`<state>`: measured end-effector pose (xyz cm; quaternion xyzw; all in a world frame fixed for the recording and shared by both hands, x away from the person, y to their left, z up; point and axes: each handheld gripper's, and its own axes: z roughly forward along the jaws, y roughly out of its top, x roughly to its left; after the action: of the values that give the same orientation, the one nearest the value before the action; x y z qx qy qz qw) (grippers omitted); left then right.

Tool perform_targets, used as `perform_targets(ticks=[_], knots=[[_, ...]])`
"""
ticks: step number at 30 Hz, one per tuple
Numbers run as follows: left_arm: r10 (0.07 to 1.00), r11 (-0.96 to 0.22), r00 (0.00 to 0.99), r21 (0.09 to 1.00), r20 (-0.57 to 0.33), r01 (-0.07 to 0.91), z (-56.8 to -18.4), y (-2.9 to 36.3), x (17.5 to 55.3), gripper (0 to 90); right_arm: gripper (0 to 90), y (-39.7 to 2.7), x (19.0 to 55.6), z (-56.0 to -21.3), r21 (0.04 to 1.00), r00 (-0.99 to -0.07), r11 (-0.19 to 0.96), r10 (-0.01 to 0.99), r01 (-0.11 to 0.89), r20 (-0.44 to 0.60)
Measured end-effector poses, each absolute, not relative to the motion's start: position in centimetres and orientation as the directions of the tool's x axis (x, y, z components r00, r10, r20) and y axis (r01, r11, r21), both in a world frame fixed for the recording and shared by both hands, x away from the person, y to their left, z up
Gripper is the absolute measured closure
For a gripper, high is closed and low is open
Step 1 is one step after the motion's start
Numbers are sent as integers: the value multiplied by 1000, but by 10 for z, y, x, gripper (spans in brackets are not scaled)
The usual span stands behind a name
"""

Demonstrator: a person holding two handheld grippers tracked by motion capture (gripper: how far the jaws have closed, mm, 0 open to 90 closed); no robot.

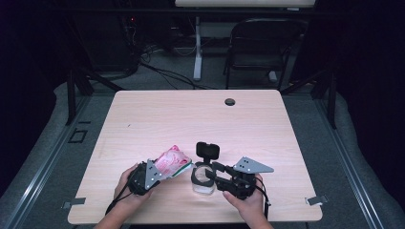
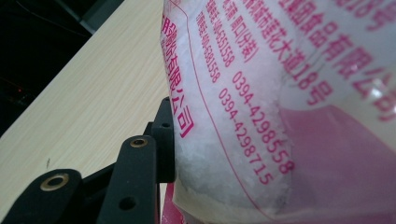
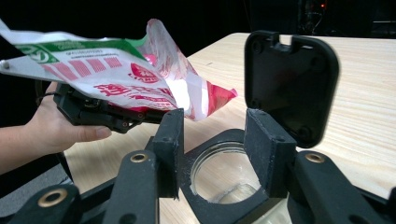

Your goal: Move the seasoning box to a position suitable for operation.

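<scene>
You are gripping pink-and-white bag (image 1: pixel 172 161) in left gripper (image 1: pixel 154 172), jaws pressing its sides; bag tilting toward 3 o'clock, mouth near jar; right gripper (image 1: pixel 213 174) jaws clamping black collar of glass jar (image 1: pixel 204 182), lid (image 1: pixel 207 150) standing open at 12 o'clock; jar resting on table (image 1: pixel 200 119) near front edge.

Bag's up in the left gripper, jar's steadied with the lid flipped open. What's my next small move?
Probably tip the bag a little further so its open corner comes over the jar. In the right gripper view the bag's mouth hangs left of and above the opening, the lid stands clear, and the right gripper grips the jar's rim.
</scene>
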<state>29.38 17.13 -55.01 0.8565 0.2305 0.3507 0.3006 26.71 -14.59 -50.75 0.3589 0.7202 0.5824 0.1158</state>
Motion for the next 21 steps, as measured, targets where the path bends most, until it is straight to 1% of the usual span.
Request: perform_targets(ticks=[9, 17, 21], knots=[[590, -726, 652, 667, 477, 168, -551, 166, 296, 618, 590, -151, 265, -508, 920, -696, 57, 672, 388, 253], [559, -757, 651, 637, 513, 147, -553, 161, 293, 618, 598, -152, 266, -506, 919, -694, 51, 672, 391, 258], [556, -759, 646, 636, 523, 139, -554, 161, 291, 618, 603, -150, 267, -503, 920, -698, 41, 665, 390, 267]])
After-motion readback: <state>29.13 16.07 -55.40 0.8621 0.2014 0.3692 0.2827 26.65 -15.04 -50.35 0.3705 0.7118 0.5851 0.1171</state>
